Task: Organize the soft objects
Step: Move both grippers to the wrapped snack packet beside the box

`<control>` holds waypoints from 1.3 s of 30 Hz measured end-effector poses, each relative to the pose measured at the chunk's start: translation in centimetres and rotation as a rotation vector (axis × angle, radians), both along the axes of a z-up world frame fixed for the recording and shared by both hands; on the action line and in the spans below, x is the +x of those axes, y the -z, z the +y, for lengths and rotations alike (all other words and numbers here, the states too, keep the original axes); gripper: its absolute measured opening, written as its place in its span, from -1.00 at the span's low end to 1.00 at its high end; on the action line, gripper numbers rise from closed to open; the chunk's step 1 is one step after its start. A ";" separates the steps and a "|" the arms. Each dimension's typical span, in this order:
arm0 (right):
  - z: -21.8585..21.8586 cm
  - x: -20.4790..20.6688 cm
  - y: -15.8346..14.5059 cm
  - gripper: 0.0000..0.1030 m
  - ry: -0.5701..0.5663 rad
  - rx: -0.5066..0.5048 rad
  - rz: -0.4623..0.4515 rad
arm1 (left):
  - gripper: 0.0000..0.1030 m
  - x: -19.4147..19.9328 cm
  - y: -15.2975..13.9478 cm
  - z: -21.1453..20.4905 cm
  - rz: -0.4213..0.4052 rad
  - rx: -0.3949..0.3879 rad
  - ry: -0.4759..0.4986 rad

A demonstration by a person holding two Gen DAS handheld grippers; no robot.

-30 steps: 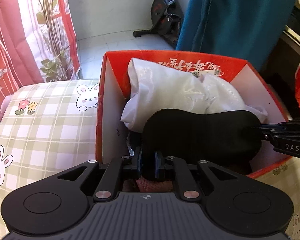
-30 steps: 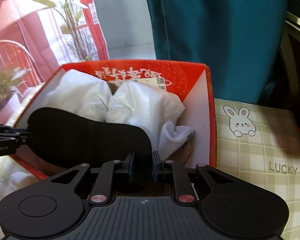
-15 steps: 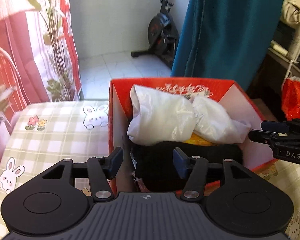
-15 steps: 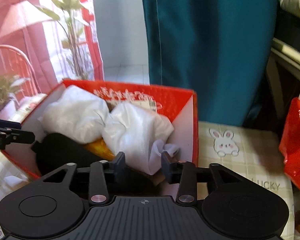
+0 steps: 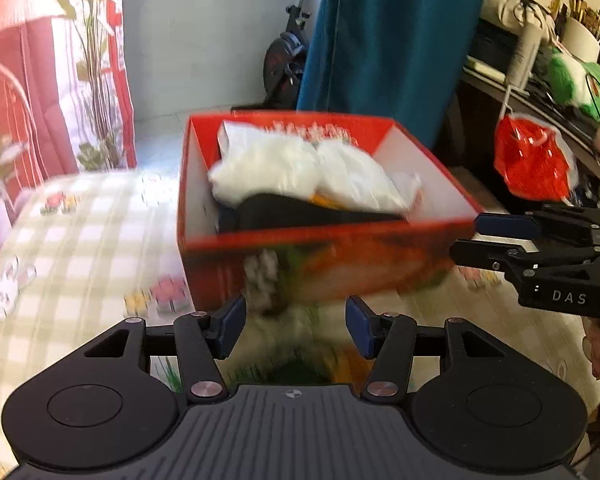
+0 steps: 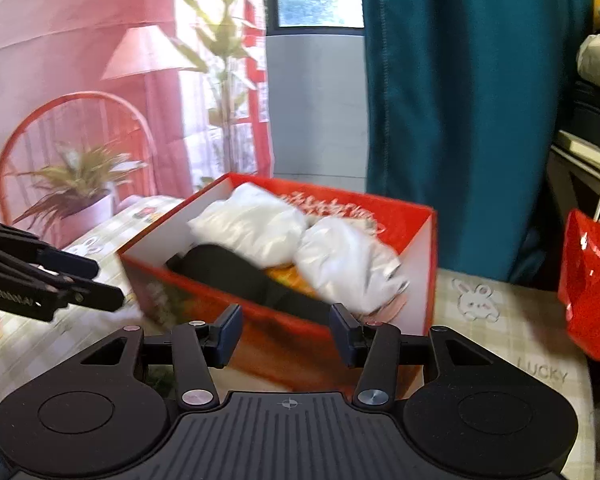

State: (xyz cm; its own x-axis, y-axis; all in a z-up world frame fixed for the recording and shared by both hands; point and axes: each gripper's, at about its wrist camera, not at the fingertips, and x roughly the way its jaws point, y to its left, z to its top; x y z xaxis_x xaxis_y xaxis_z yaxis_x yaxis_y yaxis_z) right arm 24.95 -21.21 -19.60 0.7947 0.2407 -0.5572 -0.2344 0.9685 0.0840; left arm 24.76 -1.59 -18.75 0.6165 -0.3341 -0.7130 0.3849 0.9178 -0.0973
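- The black soft item is seen lying inside the red box, under the white bundles; nothing more to pack is visible, so the task is judged nearly done.
- The left gripper and the right gripper are held spread and empty, level, just short of the box front.

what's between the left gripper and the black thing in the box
The box's near red wall. In the left wrist view, the open left gripper sits in front of it; the black item lies inside, behind it.
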 end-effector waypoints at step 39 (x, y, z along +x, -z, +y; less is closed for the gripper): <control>5.6 -5.9 12.3 0.36 -0.214 -0.025 0.149 | -0.10 -0.2 10.3 -0.6 0.265 -0.236 -0.002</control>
